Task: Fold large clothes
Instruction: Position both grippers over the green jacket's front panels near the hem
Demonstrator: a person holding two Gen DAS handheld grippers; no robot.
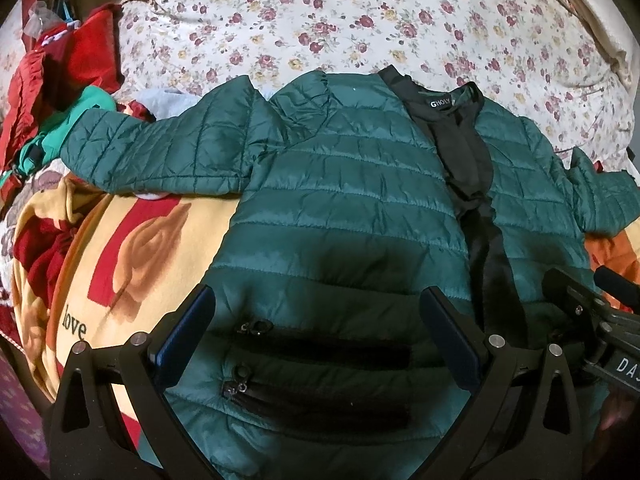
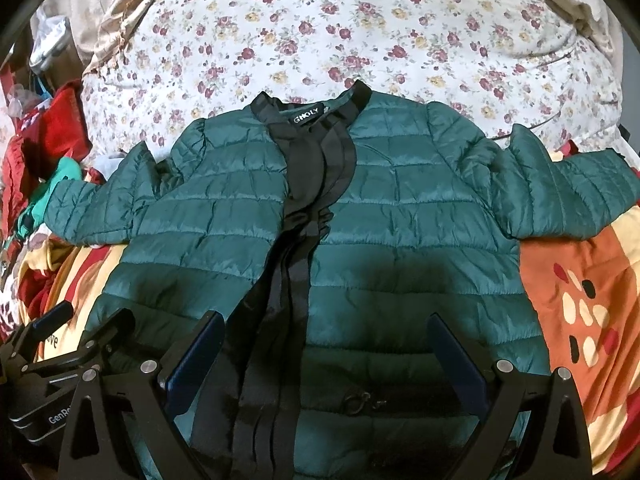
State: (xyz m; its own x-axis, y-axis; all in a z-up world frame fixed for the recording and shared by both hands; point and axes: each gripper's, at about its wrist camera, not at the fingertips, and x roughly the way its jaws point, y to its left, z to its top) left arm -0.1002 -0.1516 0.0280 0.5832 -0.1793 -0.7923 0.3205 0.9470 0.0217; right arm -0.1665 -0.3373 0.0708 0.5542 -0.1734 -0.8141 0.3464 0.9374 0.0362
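- Green quilted jacket spread flat, front up, across the near half of the bed, collar far, hem near; probably laid open this way so both halves can be folded inward.
- Black front placket running down the middle, slightly rumpled below the collar label.
- Left sleeve stretched out to the left over a heap of clothes; right sleeve reaching right, across the orange blanket.
- Two zipped pockets on the left front panel near the hem.
- Left gripper above the left hem area, jaws wide apart, nothing held; likely poised to take that edge.
- Right gripper above the right front beside the placket, jaws likewise wide apart and empty.
- Folding judged not yet begun: no panel or sleeve turned over.
- Beneath the near part, a yellow and red blanket printed with "love"; farther off, a flowered quilt.
- Far left, a pile of red and teal clothes; beige cloth bunched along the far edge.
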